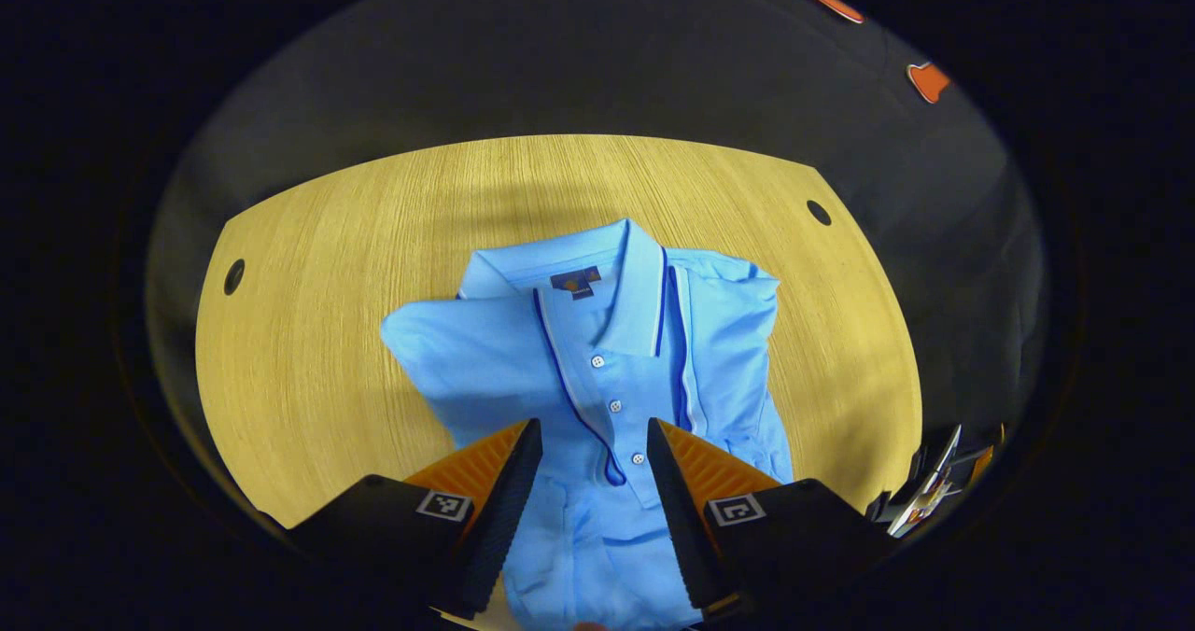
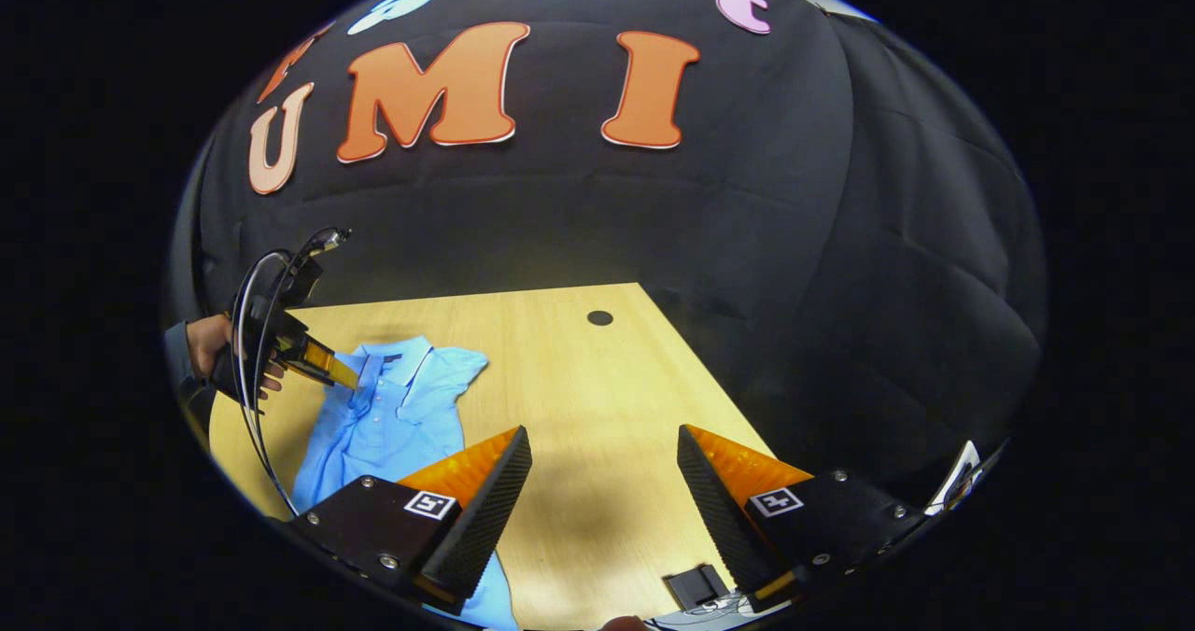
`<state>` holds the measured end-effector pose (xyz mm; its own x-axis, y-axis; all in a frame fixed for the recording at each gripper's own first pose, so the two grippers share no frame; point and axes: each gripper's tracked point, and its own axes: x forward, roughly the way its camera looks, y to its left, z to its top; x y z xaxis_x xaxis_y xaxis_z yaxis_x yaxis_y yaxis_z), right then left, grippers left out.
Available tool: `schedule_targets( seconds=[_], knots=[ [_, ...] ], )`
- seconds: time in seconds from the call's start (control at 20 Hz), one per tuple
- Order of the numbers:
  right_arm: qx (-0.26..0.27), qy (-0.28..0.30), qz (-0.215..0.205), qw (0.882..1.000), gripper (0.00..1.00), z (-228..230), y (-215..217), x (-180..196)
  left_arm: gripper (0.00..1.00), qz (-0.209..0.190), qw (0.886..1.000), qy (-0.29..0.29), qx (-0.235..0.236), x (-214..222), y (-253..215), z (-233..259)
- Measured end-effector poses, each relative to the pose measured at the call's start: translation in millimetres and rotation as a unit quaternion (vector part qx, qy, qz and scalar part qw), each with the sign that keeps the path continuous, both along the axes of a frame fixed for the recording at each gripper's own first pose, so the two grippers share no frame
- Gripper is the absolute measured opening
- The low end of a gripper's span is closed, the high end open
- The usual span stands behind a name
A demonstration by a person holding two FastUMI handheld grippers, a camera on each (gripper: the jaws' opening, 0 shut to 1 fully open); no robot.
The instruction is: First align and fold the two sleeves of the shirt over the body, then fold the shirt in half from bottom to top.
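A light blue polo shirt (image 1: 597,370) with a dark-trimmed collar lies flat on the wooden table (image 1: 308,314), collar toward the far side. Both short sleeves look folded in over its body. My left gripper (image 1: 593,444) hovers open above the shirt's buttoned placket, nothing between its fingers. In the right gripper view the same shirt (image 2: 392,426) lies at the left, and the left gripper (image 2: 345,379), held by a hand (image 2: 210,337), sits over its left edge. My right gripper (image 2: 605,463) stands open over bare table to the right of the shirt.
The table has round cable holes near its far corners (image 1: 819,212) (image 1: 233,276) (image 2: 599,317). A small black object (image 2: 695,584) lies at the near table edge in the right gripper view. Cables (image 2: 252,332) trail from the left gripper. Black cloth walls ring the table.
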<state>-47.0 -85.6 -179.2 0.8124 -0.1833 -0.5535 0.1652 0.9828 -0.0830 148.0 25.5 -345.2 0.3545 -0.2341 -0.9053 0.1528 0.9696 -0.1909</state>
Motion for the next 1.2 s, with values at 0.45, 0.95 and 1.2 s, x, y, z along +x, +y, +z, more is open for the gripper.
schedule_targets(
  seconds=[0.45,0.95,1.2],
  knots=[
    [0.019,0.006,0.1,0.995,0.99,-10,46,-17,0.91,0.048,0.998,-0.03,-0.012,-103,24,43],
    [0.048,0.049,0.161,0.985,0.98,-49,71,-92,0.99,0.059,0.996,-0.044,0.041,-246,56,35],
    [0.065,0.095,0.177,0.978,0.99,-84,86,-135,0.99,0.063,0.997,-0.029,0.045,-310,66,16]
  ],
)
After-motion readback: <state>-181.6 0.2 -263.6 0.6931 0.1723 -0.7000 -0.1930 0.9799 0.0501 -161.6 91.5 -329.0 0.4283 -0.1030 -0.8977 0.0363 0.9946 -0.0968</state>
